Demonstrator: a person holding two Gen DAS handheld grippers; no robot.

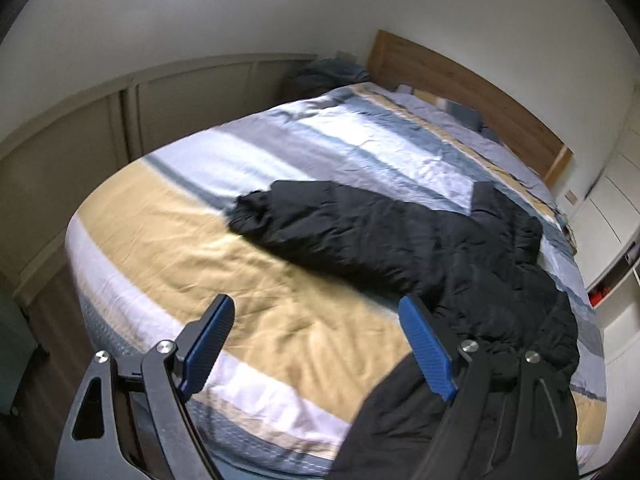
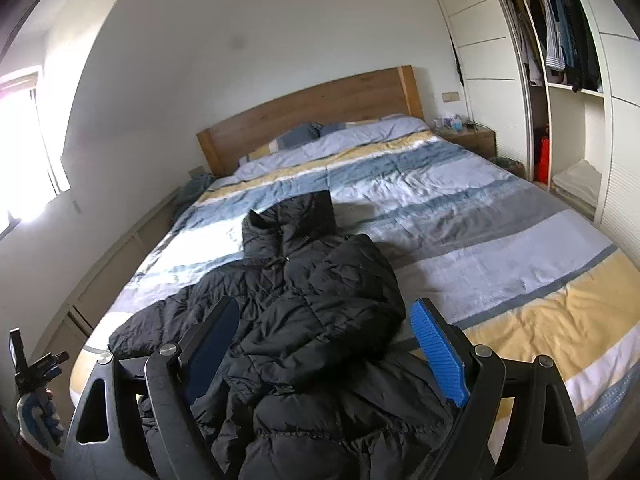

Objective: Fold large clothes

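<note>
A black puffer jacket point(image 2: 316, 280) lies on the striped duvet of the bed point(image 2: 520, 248), hood towards the headboard. One sleeve point(image 1: 320, 220) stretches out flat to the left in the left wrist view; the other looks folded across the body. My right gripper point(image 2: 326, 308) hovers open above the jacket's lower half, and its pads point(image 2: 438, 344) press on nothing. My left gripper point(image 1: 316, 308) is open over the yellow stripe near the foot of the bed, with its right finger point(image 1: 426, 344) close beside the jacket's hem. A gloved hand point(image 2: 38, 412) shows at the bed's left corner.
A wooden headboard point(image 2: 312, 116) and pillows sit at the far end. An open wardrobe point(image 2: 560, 60) with hanging clothes stands on the right, with a nightstand point(image 2: 468, 136) beside it. A bright window point(image 2: 20, 140) and low wall panelling point(image 1: 80, 152) run along the left side.
</note>
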